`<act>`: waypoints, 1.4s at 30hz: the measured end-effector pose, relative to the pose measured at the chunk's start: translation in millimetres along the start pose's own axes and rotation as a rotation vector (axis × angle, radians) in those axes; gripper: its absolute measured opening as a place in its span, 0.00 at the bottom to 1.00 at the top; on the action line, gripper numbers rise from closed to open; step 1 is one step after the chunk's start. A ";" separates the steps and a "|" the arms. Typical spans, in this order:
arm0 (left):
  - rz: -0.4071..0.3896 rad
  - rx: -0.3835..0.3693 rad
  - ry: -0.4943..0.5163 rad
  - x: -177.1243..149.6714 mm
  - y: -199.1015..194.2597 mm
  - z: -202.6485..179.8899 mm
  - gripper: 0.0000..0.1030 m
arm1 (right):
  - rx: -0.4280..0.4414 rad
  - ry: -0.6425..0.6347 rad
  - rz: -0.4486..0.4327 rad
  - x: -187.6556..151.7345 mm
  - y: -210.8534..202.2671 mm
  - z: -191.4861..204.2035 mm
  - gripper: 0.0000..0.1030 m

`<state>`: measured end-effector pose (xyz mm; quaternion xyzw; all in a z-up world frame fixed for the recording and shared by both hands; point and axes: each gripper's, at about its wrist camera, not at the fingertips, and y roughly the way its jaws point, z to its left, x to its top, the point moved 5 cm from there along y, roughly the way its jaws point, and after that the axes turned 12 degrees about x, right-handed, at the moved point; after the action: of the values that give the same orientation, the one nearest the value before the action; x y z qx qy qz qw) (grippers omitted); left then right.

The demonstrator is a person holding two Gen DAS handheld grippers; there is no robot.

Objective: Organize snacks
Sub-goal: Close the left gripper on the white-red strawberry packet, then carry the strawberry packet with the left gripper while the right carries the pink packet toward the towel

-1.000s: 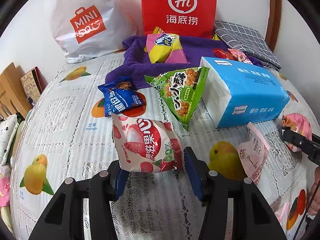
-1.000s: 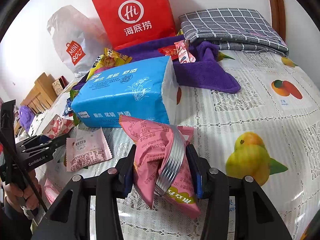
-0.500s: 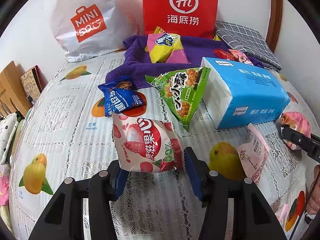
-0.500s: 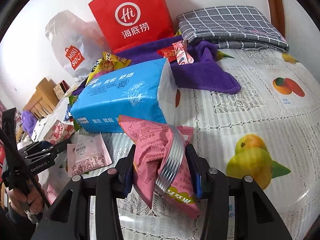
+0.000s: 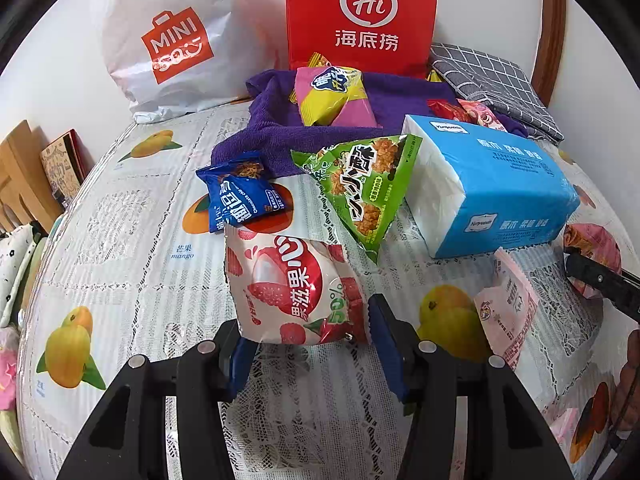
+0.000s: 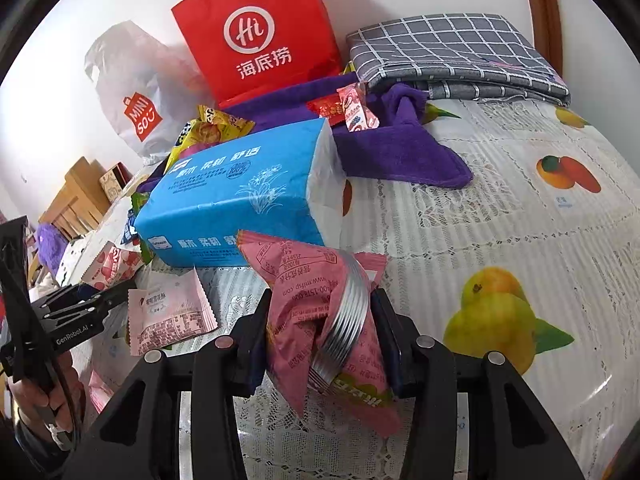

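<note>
My left gripper [image 5: 310, 334] is shut on the near edge of a white and red lychee snack bag [image 5: 294, 284]. My right gripper [image 6: 322, 326] is shut on a crumpled pink snack bag [image 6: 316, 312] and holds it over the tablecloth. A green triangular snack bag [image 5: 362, 182] leans on a blue tissue pack [image 5: 492, 184]. A blue biscuit packet [image 5: 240, 196] lies beside it. A small pale pink packet [image 6: 168, 312] lies between the two grippers. A yellow and pink bag [image 5: 334, 96] and red sweets [image 6: 344, 108] lie on a purple towel [image 6: 400, 148].
A red paper bag [image 5: 362, 12] and a white MINISO bag [image 5: 172, 36] stand at the back against the wall. A folded grey checked cloth [image 6: 452, 56] lies at the back right. Wooden furniture [image 5: 20, 168] stands past the table's left edge.
Both grippers keep hold of their bags. The right gripper has shifted slightly, so the tissue pack and bags sit a little lower and more to the left in its view.
</note>
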<state>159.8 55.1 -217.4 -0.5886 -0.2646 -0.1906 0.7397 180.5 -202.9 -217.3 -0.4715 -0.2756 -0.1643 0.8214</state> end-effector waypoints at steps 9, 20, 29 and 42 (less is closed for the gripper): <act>0.001 -0.036 -0.030 -0.3 -0.5 4.1 0.49 | -0.069 -0.006 -0.001 1.8 1.4 -0.1 0.44; -0.001 -0.043 -0.055 -0.3 -1.3 7.1 0.45 | -0.057 0.067 -0.044 3.0 -7.4 -13.3 0.44; 0.042 -0.043 -0.097 -9.0 -13.1 5.3 0.40 | -0.053 0.074 -0.051 3.0 -9.7 -13.8 0.44; 0.042 -0.042 -0.087 5.6 -41.6 -4.6 0.25 | -0.050 0.065 -0.068 1.6 -26.2 -5.5 0.44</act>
<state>140.4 41.0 -182.7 -0.6171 -0.2800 -0.1548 0.7189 169.5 -220.9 -200.7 -0.4767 -0.2607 -0.2143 0.8117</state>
